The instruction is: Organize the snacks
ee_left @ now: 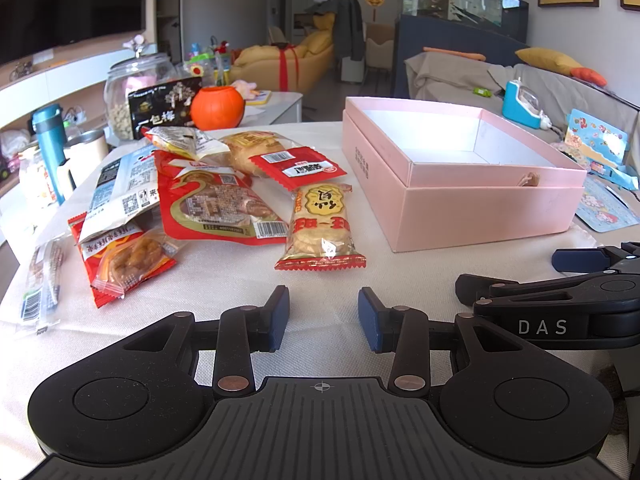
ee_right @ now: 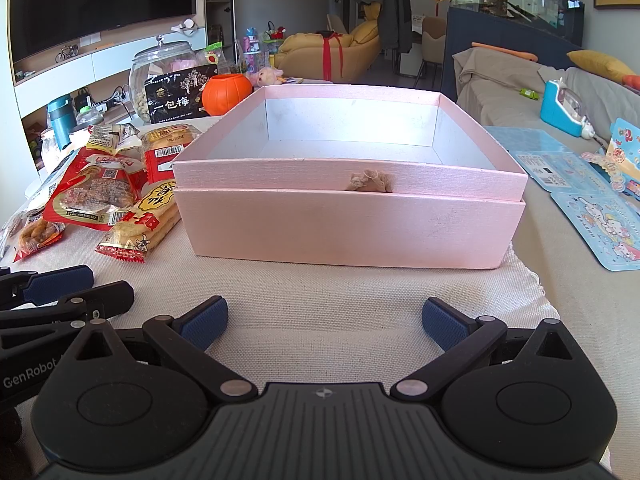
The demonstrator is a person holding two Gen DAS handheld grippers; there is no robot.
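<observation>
Covering table, beige cloth (ee_left: pixel 224 280), sofa (ee_left: pixel 460 76) behind

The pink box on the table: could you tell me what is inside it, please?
The pink box shows only bare pale walls and floor; no snacks are inside. Its near wall hides the closest strip of floor, so that strip cannot be checked.

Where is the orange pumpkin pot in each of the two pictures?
Left wrist view: orange pumpkin pot sits upper left, behind the snack pile.
Right wrist view: orange pumpkin pot sits upper left of centre, just past the back left corner of the pink box.
Shared landmark: pink box.
</observation>
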